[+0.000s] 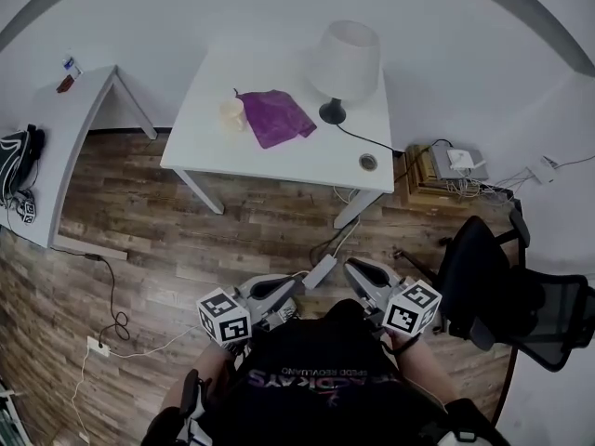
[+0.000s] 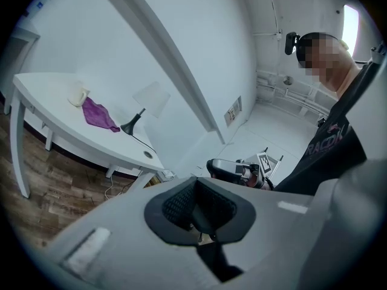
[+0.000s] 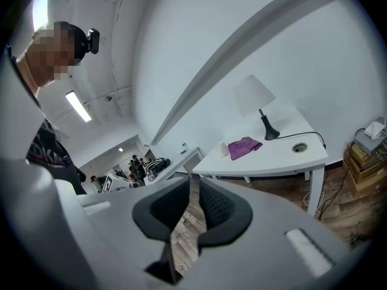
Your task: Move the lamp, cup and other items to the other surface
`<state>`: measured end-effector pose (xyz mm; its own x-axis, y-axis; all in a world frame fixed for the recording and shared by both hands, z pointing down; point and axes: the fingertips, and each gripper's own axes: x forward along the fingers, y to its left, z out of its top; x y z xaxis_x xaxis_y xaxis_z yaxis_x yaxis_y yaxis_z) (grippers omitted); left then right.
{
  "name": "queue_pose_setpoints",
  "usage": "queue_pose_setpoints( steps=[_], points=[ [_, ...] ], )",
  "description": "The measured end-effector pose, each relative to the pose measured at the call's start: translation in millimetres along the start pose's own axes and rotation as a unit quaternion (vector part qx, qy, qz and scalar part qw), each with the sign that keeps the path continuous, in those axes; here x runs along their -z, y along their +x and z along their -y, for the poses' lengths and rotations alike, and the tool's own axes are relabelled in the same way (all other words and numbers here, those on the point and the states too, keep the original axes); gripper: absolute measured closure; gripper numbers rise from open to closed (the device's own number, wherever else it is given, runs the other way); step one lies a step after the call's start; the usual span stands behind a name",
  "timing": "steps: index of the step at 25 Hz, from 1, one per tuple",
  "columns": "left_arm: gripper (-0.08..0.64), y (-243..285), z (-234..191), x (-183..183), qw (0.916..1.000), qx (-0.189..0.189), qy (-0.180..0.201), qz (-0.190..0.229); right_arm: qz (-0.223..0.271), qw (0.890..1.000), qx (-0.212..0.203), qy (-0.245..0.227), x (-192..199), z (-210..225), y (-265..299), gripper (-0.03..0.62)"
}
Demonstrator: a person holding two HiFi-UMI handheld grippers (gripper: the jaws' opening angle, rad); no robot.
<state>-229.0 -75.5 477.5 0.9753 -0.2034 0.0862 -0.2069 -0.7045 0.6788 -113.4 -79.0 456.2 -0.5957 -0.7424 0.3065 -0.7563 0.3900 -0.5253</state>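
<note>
Head view: lamp (image 1: 342,68), cup (image 1: 231,114), cloth (image 1: 277,116) not yet moved from tabletop's (image 1: 279,161) far edge; left gripper (image 1: 279,291) closed, empty; right gripper (image 1: 365,277) barely parted, empty.

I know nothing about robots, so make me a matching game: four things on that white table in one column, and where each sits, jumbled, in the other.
On the white table, as the head view shows it:
1. white-shaded table lamp with black base
2. crumpled purple cloth
3. small cream cup
4. round grey cable hole

A. near the front right corner
B. middle of the top
C. just left of the cloth
D. right of the cloth, towards the wall

Pairs: 1-D, 2-B, 3-C, 4-A.
</note>
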Motion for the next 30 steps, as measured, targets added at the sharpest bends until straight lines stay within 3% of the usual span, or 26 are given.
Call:
queue_pose_setpoints(
  steps=[9,14,19,24,30],
  points=[
    [0.56,-10,-19,-7,0.998,-0.045,-0.021,0.038,-0.018,1.0,-0.003,-0.024,-31,37,35,0.512],
    [0.56,-6,-35,-25,0.9928,-0.095,-0.025,0.068,-0.025,0.999,-0.005,-0.033,-63,77,59,0.509],
    [0.56,25,-43,-35,0.9886,-0.116,-0.034,0.09,-0.037,0.998,0.0,-0.05,-99,130,84,0.509],
    [0.56,50,-52,-44,0.9822,-0.151,-0.048,0.101,-0.047,0.995,0.039,-0.083,-125,199,113,0.489],
    [0.56,67,-65,-53,0.9726,-0.195,-0.062,0.11,-0.05,0.982,0.091,-0.159,-162,285,170,0.456]
  ],
)
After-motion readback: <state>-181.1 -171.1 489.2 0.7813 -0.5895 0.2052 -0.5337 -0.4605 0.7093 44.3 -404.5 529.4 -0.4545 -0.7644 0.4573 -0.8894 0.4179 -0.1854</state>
